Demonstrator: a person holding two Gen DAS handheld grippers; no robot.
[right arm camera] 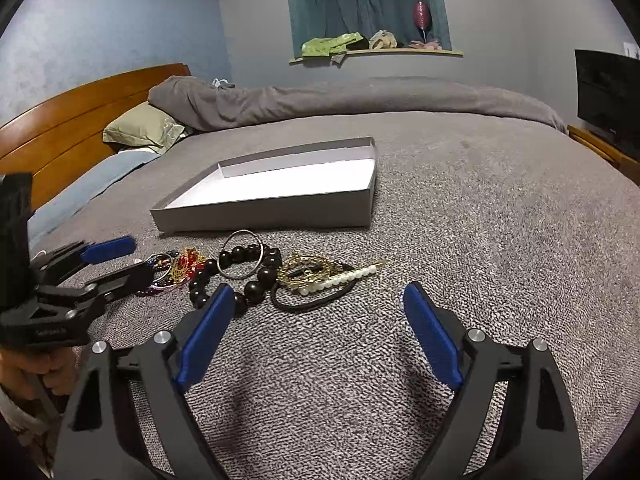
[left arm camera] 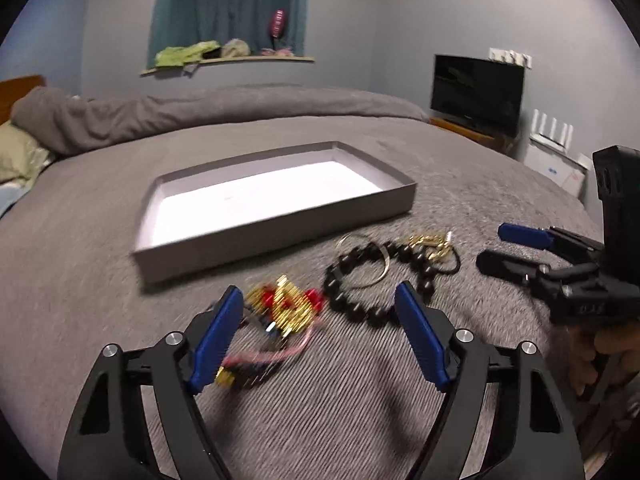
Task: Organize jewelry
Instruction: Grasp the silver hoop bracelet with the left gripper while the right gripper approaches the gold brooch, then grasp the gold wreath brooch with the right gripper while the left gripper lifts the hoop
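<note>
Both claws, left (left arm camera: 318, 306) and right (right arm camera: 318, 304), gape empty over ribbed grey bed (right arm camera: 480, 240); one rectangular cardboard tray (right arm camera: 260, 212), one black bead bracelet (right arm camera: 236, 276), centre frame.

No text, label or number is legible anywhere. The left gripper (right arm camera: 120, 260) body carries small raised lettering, too blurred to read.

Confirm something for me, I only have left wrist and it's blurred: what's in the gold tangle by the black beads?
Observer: The right wrist view shows a pearl hairpin lying across a gold ornament.
Operator: And the thin black loop there?
Observer: A black hair tie lying flat, partly under that ornament.
Operator: Headboard side?
Observer: A wooden headboard with a green pillow against it.
</note>
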